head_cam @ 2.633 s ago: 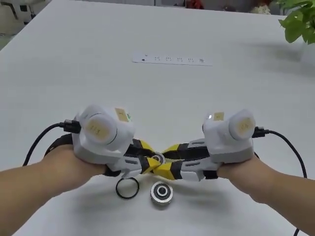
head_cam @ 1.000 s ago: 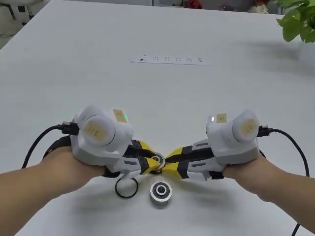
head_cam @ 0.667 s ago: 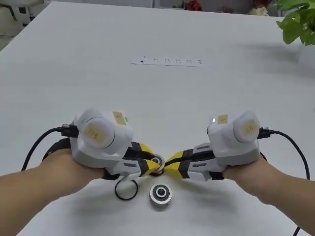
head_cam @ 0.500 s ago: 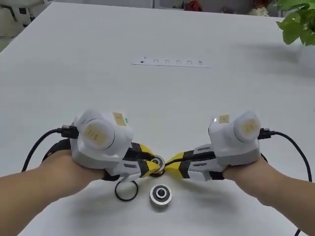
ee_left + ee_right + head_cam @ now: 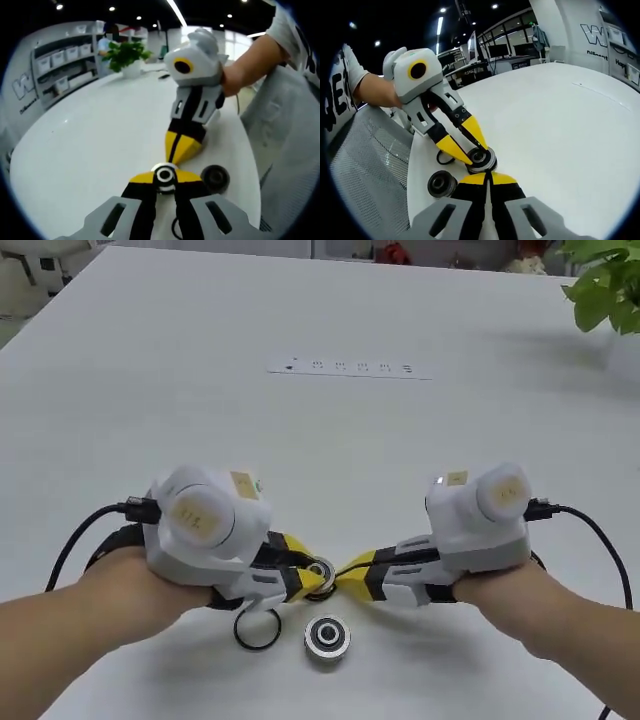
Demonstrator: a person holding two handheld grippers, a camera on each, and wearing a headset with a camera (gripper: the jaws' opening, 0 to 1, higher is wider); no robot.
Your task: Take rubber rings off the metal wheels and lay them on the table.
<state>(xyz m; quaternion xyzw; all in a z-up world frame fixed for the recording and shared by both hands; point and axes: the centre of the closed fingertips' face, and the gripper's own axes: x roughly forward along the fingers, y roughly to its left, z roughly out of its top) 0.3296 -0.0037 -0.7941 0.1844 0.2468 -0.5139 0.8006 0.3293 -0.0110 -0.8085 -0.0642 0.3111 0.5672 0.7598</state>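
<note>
Two grippers meet nose to nose low over the white desk [image 5: 330, 430]; the left gripper [image 5: 308, 576] pinches a small metal wheel [image 5: 319, 569] between its yellow tips, apparently clear of the desk; the right gripper [image 5: 349, 572], jaws pressed together, touches its tips to that wheel's rim, though whether they have nipped a ring there cannot be told; a loose rubber ring [image 5: 258, 628] and a second metal wheel [image 5: 327, 636] lie just below; the wheel looks hard, smooth and prone to slip, the ring thin, soft and stretchy, best caught at its outer edge and peeled sideways; the left hand [image 5: 140, 590] and right hand [image 5: 500, 590] sit roughly level, turned inward.
</note>
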